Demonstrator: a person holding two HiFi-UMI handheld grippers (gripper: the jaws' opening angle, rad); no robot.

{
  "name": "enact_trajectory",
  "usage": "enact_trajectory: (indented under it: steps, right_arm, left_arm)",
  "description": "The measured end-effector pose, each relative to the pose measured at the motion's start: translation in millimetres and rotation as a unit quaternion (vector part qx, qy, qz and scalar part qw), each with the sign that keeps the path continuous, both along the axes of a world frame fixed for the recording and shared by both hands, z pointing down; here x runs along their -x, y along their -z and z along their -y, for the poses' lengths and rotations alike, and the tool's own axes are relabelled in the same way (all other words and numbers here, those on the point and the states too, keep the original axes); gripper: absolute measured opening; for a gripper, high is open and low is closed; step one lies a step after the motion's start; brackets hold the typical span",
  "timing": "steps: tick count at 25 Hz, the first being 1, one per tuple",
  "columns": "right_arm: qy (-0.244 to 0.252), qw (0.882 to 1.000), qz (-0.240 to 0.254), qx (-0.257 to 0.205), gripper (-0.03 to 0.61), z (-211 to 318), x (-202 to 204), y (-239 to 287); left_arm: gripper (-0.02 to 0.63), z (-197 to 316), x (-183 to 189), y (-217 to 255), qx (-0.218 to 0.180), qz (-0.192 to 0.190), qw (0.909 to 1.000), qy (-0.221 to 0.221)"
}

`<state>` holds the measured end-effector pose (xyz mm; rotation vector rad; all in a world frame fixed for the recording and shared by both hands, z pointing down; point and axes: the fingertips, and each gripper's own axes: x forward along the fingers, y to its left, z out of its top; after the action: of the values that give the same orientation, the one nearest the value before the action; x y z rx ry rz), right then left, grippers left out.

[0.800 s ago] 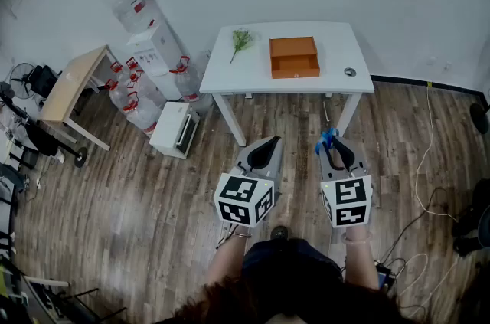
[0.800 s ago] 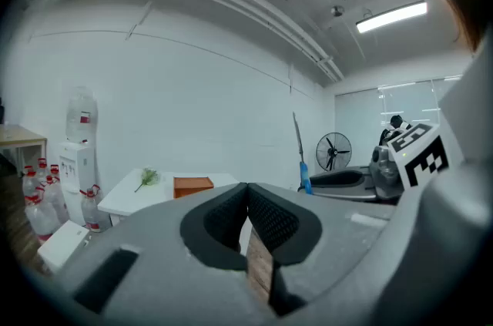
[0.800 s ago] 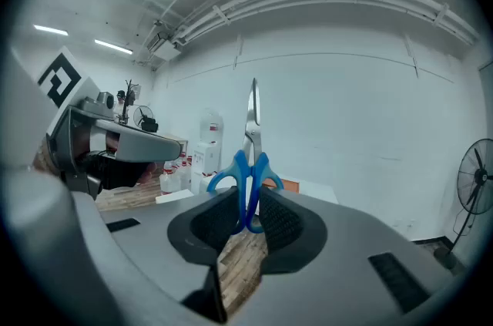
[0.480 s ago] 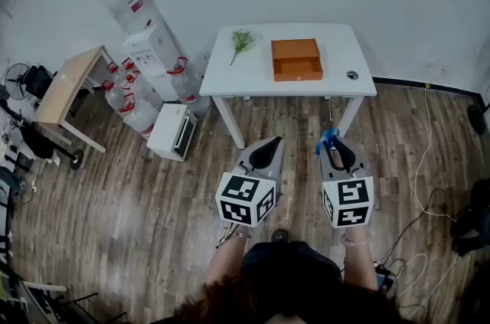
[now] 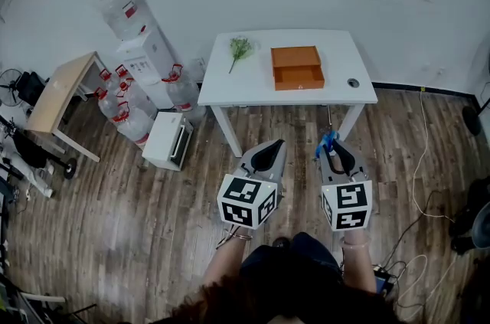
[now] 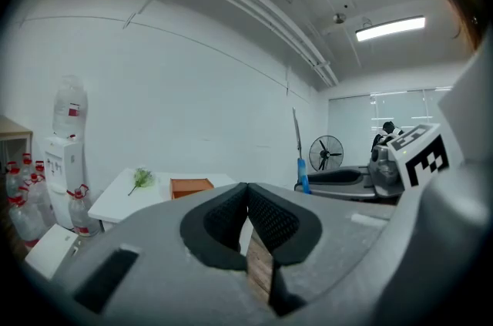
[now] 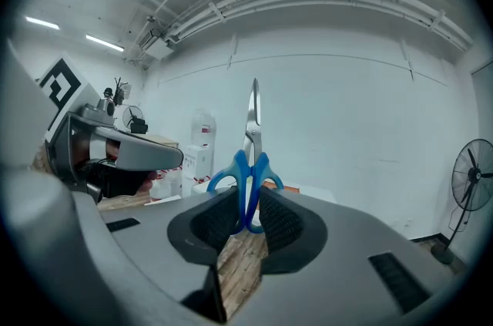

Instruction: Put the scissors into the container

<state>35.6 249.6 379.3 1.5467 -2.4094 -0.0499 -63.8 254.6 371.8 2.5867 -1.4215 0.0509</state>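
Note:
Blue-handled scissors (image 7: pixel 248 163) stand upright in my right gripper (image 7: pixel 246 220), blades pointing up; the pads press on the handles. In the head view the right gripper (image 5: pixel 331 148) holds the scissors (image 5: pixel 327 139) over the wooden floor, short of the white table (image 5: pixel 253 89). The orange open container (image 5: pixel 295 67) lies on that table, far ahead of both grippers. My left gripper (image 5: pixel 264 154) hovers beside the right one, shut with nothing in it. The left gripper view shows the container (image 6: pixel 189 186) on the table in the distance, beyond the closed left gripper (image 6: pixel 247 197).
A green sprig (image 5: pixel 240 49) and a small round object (image 5: pixel 352 83) lie on the table. Water bottles and a dispenser (image 5: pixel 142 54) stand left of it, with a white box (image 5: pixel 168 141) on the floor. A wooden desk (image 5: pixel 57 94) is further left. Cables (image 5: pixel 417 169) run along the right floor.
The view has shifted: the table and container sit slightly lower and nearer in the head view. Both grippers keep their pose, scissors still held.

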Motion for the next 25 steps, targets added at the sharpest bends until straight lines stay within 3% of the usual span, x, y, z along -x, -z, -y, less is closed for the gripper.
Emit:
enact_trajectory:
  steps: [11, 25]
  right_arm:
    - [-0.008, 1.000, 0.001, 0.004, 0.075, 44.2, -2.8, -5.5]
    - [0.010, 1.000, -0.003, 0.021, 0.077, 151.6, -23.9, -13.6]
  left_arm:
    - [0.015, 46.8, -11.4, -7.4, 0.007, -0.005, 0.9998, -0.018]
    - [0.015, 158.1, -41.4, -7.6, 0.012, 0.008, 0.9998, -0.017]
